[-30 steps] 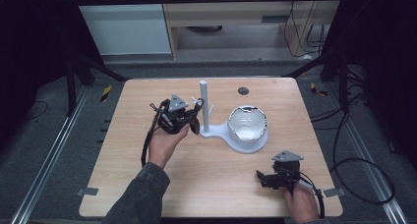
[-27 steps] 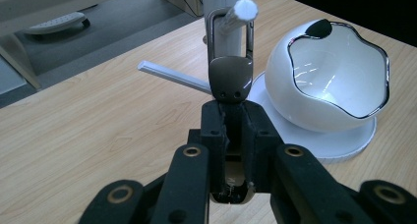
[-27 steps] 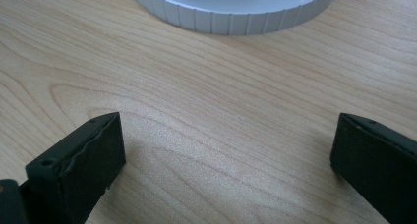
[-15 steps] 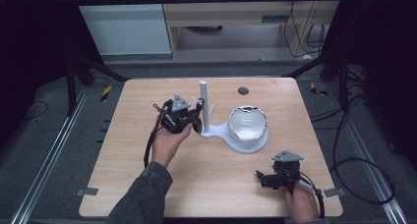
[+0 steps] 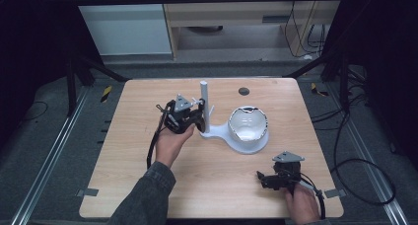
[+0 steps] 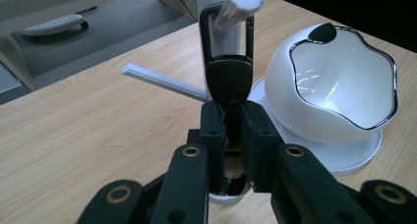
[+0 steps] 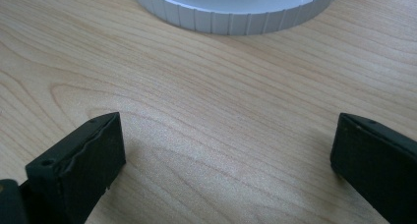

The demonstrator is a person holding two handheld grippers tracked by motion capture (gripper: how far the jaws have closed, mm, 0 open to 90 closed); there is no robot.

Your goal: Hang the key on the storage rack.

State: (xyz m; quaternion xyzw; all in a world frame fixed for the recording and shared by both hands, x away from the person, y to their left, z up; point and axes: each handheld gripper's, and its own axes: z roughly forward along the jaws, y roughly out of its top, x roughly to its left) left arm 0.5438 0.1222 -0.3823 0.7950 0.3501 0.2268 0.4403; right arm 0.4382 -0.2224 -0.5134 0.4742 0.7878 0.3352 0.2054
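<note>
Left tongs (image 6: pixel 231 121) clamped on black key fob (image 6: pixel 228 79), its loop already around a peg of the white stand (image 5: pixel 204 106). Release left, seemingly. Right tongs (image 7: pixel 226 150) apart, idle, well clear of stand.

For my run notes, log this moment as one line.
left gripper: shut on black key fob, loop over stand peg | right gripper: open, idle | white bowl: on stand
</note>
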